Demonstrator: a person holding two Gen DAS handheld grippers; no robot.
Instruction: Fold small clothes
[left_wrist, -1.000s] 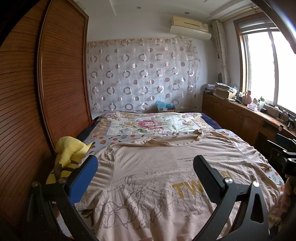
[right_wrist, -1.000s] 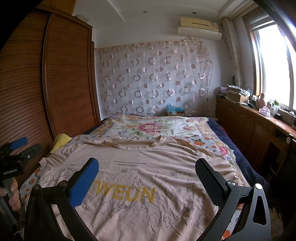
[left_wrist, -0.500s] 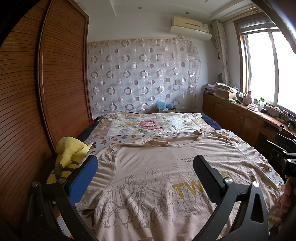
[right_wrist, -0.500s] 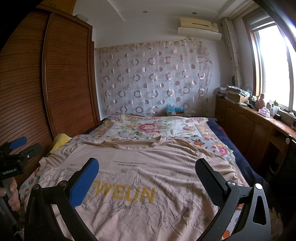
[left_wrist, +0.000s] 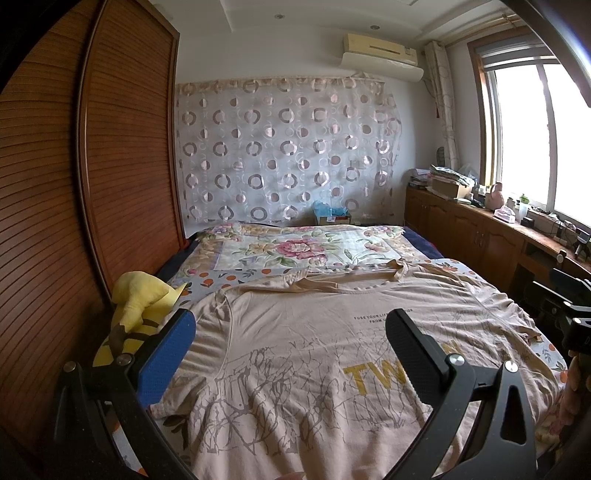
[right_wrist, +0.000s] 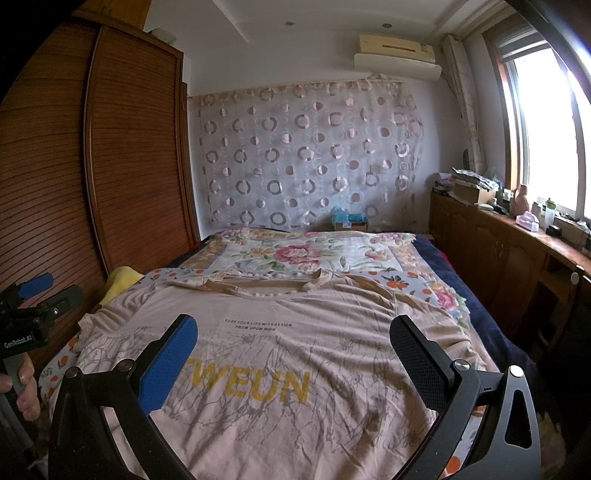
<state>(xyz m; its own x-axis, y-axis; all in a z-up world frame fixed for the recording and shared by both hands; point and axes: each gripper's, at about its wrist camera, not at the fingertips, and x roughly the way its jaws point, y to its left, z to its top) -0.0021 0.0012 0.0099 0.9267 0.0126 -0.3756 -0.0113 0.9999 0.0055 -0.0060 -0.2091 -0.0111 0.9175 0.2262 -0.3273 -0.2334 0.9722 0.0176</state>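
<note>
Bed (right_wrist: 461, 280) first: it fills the room, and the beige T-shirt (right_wrist: 295, 343) lies flat on it, front up, neck at 12 o'clock. Both tongs are spread wide and hold nothing, the left gripper (left_wrist: 291, 354) and the right gripper (right_wrist: 295, 358) above the hem. I think each should pinch a bottom corner, at 7 and 5 o'clock, and lift together so the fold stays even.
</note>
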